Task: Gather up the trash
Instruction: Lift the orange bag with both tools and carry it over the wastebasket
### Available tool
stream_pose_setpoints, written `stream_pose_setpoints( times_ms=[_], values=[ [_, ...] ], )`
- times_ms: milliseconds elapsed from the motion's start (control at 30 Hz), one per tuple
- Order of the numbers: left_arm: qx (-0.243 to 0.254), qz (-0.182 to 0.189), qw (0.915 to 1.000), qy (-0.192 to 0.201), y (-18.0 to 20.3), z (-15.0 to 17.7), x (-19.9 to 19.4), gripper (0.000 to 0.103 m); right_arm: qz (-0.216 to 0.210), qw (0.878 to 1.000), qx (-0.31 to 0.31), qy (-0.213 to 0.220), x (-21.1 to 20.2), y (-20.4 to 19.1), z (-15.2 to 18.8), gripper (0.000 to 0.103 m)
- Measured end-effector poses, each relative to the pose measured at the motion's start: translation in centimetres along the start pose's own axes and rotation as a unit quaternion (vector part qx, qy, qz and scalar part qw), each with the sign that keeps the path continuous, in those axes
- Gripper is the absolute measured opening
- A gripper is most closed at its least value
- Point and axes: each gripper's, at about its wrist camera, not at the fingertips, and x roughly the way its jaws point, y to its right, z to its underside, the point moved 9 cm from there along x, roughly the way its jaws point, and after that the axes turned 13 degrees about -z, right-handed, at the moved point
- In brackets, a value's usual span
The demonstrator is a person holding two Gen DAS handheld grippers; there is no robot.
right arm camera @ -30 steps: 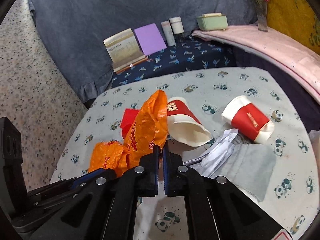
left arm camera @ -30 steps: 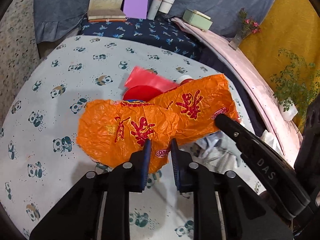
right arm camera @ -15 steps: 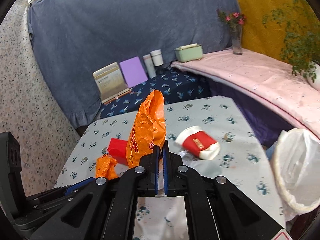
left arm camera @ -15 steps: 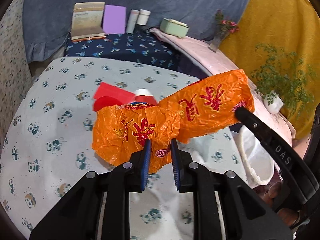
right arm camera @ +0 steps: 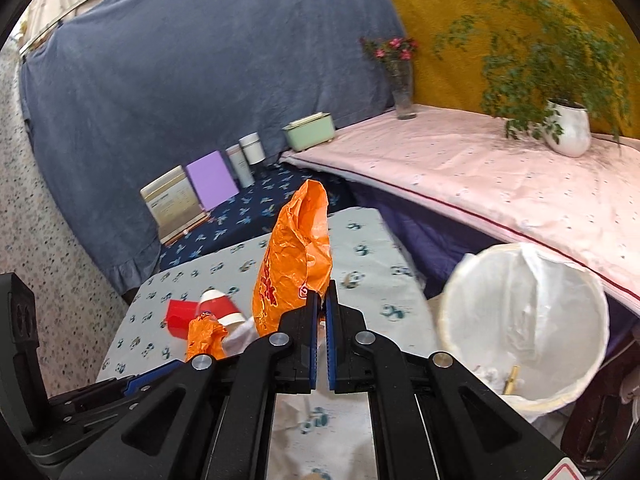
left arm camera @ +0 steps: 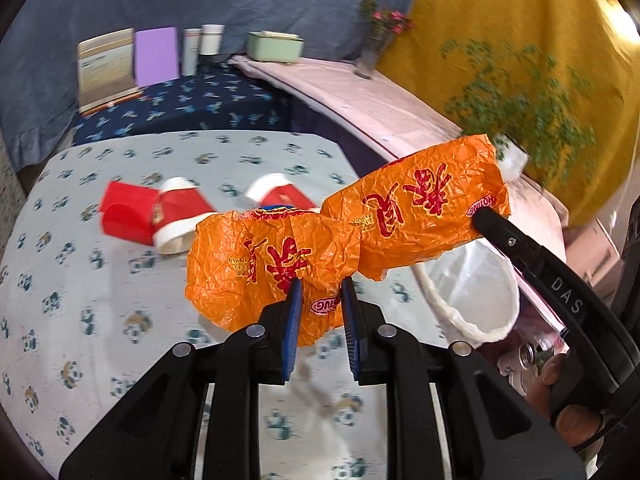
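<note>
Looking along the left gripper (left arm camera: 319, 300), its blue pads are set narrow, pinching the lower edge of 1 crumpled orange wrapper (left arm camera: 276, 268) held clear above the panda-print table (left arm camera: 80, 320). A second orange wrapper (left arm camera: 424, 216) hangs from the tip of the right gripper (left arm camera: 486, 216), over the near rim of the white-lined bin (left arm camera: 472, 304). 2 red paper cups (left arm camera: 176, 216) and a red carton (left arm camera: 124, 216) lie on the cloth behind. The left grip catches only a thin edge, so I judge the light foil could slip out and land short of the bin.

Seen from the right gripper (right arm camera: 319, 300), the jaws are all but closed on the bottom edge of its wrapper (right arm camera: 292, 264), which stands upright. The bin (right arm camera: 524, 320) sits off to the right, beside the table; letting go here would likely miss it.
</note>
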Motion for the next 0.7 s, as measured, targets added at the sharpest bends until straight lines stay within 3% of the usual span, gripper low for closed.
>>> stream_pose_setpoints(
  times_ms=[700],
  values=[
    [0.108,0.08,0.9905,-0.027,15.4,2.5,2.3,0.019,0.107,0.988,0.094,0.061,-9.2,15.6,0.2,0.004]
  ],
)
